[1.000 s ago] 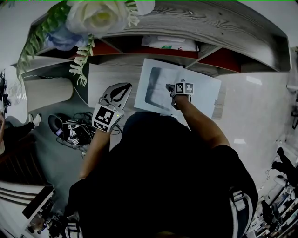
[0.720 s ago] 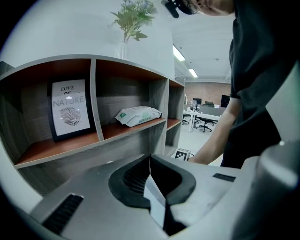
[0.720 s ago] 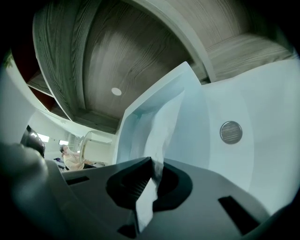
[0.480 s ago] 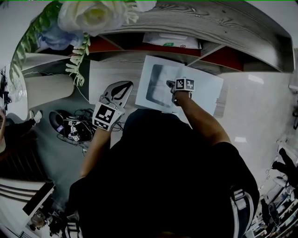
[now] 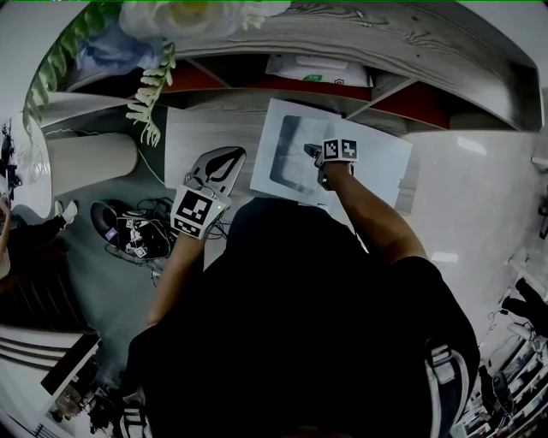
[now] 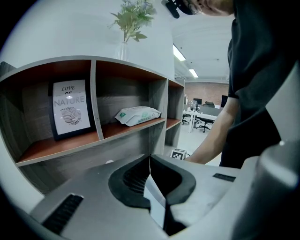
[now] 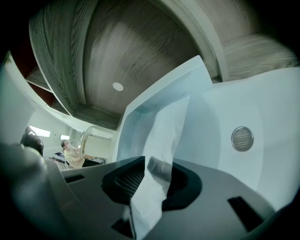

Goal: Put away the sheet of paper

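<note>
A white sheet of paper (image 7: 161, 140) stands between the pads of my right gripper (image 7: 157, 161). Its jaws have just been opening, and a gap shows beside the sheet, so the pads no longer press it. Behind it lies a pale plastic folder (image 7: 220, 112) with a round snap button (image 7: 242, 138), its mouth lifted. In the head view the right gripper (image 5: 310, 151) is over the folder (image 5: 377, 167) on the grey desk (image 5: 197, 137). My left gripper (image 5: 229, 156) hovers left of the folder, its tips (image 6: 150, 157) touching, with nothing between them.
A wooden shelf unit (image 6: 96, 136) stands behind the desk, holding a framed print (image 6: 70, 110) and a pack of wipes (image 6: 138, 115). A vase of flowers (image 5: 180, 21) stands on top. Cables and gear (image 5: 137, 239) lie on the floor at the left, beside a round white stand (image 5: 90, 167).
The right gripper has edged slightly toward the shelf over the folder. The left gripper has kept its place.
</note>
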A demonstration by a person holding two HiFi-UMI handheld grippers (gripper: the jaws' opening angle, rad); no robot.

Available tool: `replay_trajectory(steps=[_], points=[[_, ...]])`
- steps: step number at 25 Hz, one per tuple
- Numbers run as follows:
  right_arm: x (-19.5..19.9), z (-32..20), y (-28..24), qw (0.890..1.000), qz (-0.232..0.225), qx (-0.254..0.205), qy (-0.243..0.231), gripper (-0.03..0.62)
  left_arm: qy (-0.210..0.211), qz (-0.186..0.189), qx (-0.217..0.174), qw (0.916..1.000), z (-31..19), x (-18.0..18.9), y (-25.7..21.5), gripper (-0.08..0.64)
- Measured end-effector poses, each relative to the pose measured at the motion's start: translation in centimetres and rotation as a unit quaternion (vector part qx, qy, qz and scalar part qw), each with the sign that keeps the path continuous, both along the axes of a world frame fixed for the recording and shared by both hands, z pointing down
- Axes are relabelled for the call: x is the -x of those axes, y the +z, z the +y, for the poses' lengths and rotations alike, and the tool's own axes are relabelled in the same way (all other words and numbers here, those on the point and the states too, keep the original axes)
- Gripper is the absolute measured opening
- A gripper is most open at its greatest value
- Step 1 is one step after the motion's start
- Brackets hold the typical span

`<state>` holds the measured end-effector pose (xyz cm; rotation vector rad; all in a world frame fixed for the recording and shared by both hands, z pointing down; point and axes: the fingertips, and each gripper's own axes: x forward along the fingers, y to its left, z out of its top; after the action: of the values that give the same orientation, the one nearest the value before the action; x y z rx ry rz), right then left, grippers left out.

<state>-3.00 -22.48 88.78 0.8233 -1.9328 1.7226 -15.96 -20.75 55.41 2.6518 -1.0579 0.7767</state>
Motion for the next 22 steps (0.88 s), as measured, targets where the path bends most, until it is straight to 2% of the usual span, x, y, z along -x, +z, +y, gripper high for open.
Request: replay_trajectory(steps=[3,8,22], points=[[-0.1,0.2,0.0,1.0,0.003,-0.002,-0.008,0.148,-0.002,0.002,0.001,1.0,0.2,0.0,0.0,0.021],[-1.2,0.5,-0.1,1.0,0.023,0.0,0.004,0.198,-0.003,0.01,0.0,0.9999,0.4,-0.2,-0.3,0.021],[-3.8,1.6,-0.6,0.999,0.019,0.008,0.036,0.229,0.003,0.019,-0.003,0.9998,1.5,-1.6,-0.6,0.021]])
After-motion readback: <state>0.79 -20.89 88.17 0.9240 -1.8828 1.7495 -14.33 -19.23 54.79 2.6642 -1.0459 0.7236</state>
